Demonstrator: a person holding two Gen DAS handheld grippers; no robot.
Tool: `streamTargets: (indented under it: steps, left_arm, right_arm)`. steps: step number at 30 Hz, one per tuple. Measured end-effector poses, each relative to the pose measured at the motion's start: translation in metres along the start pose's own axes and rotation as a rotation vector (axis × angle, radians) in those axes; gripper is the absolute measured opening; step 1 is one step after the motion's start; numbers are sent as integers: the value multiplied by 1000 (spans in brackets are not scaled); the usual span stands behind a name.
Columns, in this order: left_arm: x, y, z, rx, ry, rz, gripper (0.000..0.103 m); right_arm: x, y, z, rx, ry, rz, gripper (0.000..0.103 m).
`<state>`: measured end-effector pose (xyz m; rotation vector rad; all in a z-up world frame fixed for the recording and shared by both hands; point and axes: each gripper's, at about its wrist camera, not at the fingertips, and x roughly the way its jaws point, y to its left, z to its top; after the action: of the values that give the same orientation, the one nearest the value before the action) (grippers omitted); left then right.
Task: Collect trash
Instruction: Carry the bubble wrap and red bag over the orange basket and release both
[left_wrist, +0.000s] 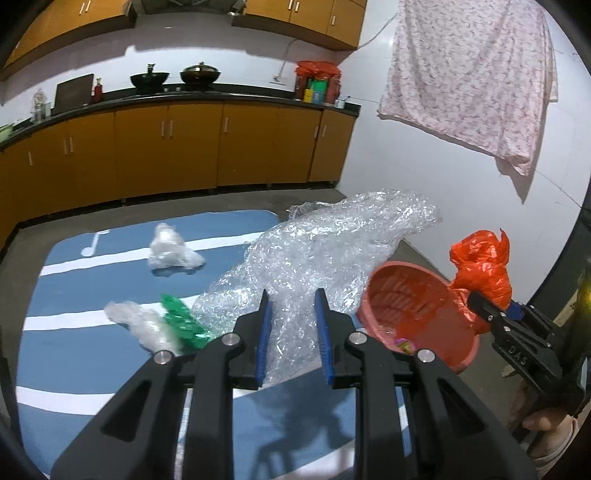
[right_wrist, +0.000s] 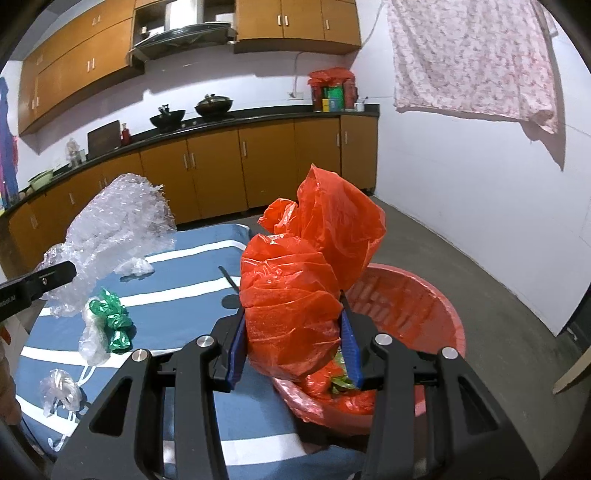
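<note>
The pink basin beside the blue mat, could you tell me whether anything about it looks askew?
Yes: the pink basin sits tilted, its mouth tipped toward the blue mat, with some trash already inside.

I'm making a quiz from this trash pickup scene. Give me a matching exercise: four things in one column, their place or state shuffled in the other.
Things:
1. bubble wrap
2. orange bag
3. green wrapper
4. pink basin

Place or state:
A. lying loose on the blue mat
B. clamped in the right tool
C. on the floor beside the mat
D. clamped in the left tool

Pairs: 1-D, 2-B, 3-A, 4-C
</note>
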<state>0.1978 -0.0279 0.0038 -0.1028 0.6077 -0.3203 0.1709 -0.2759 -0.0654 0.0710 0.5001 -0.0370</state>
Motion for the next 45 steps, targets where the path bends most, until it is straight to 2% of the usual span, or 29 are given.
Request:
streamTargets:
  steps: [9,24,30,45]
  left_arm:
    - [9,-26,-8,10,15,-71,23]
    - [36,-57,-12,5,52,-138,23]
    - [59,-71,-13,-15,80,-176,23]
    - [121,-114,-16,15,157,-230,23]
  right_arm:
    - [-4,-14,-3,22,-4,-32,44]
    - [-1,-39,-10,56,20,-94,44]
    - [4,-56,-13,75,32,-125,44]
    - [31,-89,-11,123,56,-170,44]
